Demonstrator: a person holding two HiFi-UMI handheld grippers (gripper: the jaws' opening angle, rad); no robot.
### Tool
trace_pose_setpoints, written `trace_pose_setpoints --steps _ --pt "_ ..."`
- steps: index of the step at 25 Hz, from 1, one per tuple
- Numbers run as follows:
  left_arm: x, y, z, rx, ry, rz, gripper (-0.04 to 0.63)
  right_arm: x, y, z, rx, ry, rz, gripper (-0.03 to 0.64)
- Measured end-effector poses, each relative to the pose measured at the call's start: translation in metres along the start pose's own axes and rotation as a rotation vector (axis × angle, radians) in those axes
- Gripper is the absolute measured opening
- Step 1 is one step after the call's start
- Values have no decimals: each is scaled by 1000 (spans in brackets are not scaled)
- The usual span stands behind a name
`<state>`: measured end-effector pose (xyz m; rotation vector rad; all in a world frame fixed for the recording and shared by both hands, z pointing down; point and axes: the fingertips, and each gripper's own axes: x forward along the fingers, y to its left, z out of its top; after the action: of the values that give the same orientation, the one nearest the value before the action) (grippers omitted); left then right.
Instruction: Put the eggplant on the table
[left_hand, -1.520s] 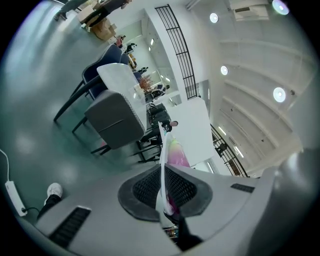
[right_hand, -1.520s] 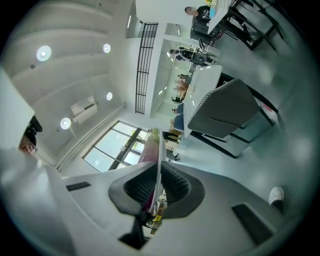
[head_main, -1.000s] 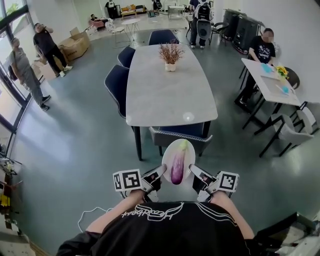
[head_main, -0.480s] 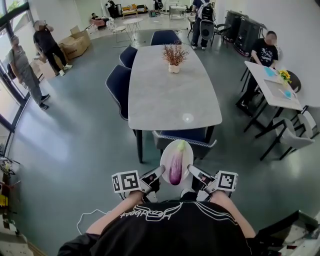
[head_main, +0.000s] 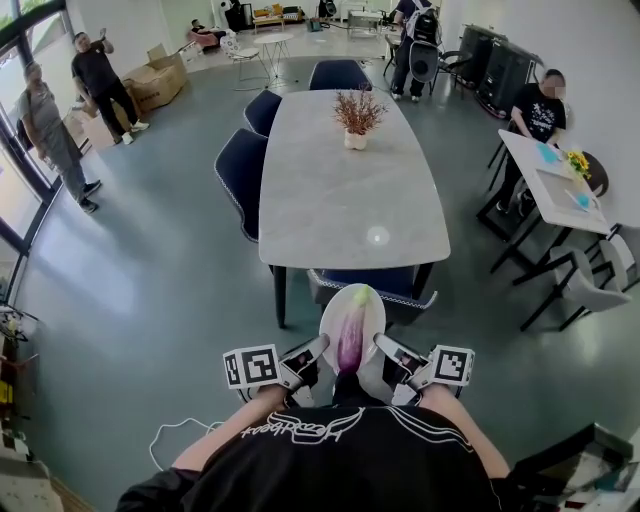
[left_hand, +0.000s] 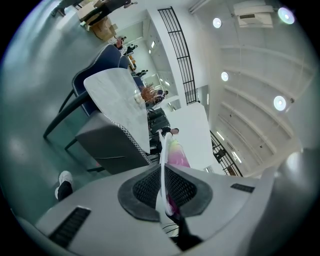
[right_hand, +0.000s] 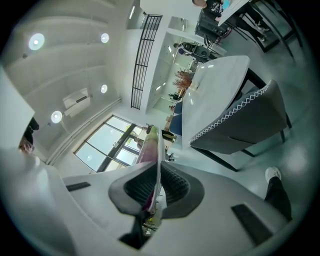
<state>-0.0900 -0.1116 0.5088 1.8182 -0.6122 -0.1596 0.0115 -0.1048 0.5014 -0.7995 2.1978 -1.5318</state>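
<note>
White plate (head_main: 373, 322) w/ purple eggplant (head_main: 348, 342) lying on it, held in the air just in front of the person's chest, between both hand-held grippers.

- Left hand-held gripper (head_main: 322, 349): jaws nearly together, clamped on plate's left rim.
- Right hand-held gripper (head_main: 381, 346): same, pinching the right rim.
- Left gripper view: thin plate edge (left_hand: 162, 175) runs between the two pads. Eggplant (left_hand: 176, 154) shows past them, pale green at its far end.
- Right gripper view: plate edge (right_hand: 158, 170) squeezed between the pads, eggplant (right_hand: 146, 150) on its left side.

Eggplant's long axis runs near-far, green end far. It's not on the worktop yet.

Grey stone-look worktop (head_main: 345, 200) sits further ahead. Its near edge is beyond the plate's far rim in head view. Grey chair (head_main: 400, 285) is tucked in at the near end, and the plate's far rim overlaps it in that view. Small vase w/ dried flowers (head_main: 357, 118) stands on the far part of the worktop. Dark blue chairs (head_main: 240, 170) are along its left side.

Two people (head_main: 60, 130) stand far left. Another sits far right by a second table (head_main: 550, 180).
</note>
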Motion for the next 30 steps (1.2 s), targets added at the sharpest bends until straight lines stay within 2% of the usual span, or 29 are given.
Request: trace_pose_setpoints --steps 9,16,21,30 --pt "26 7 39 -3 -6 4 25 26 -11 38 14 -4 4 18" --pt "62 8 72 15 5 22 25 42 -30 83 18 -6 -15 18" --pt "83 27 99 -21 -4 56 26 65 -49 108 45 16 -17 18" --pt "130 30 157 -14 -14 66 25 98 -69 173 58 22 -26 18"
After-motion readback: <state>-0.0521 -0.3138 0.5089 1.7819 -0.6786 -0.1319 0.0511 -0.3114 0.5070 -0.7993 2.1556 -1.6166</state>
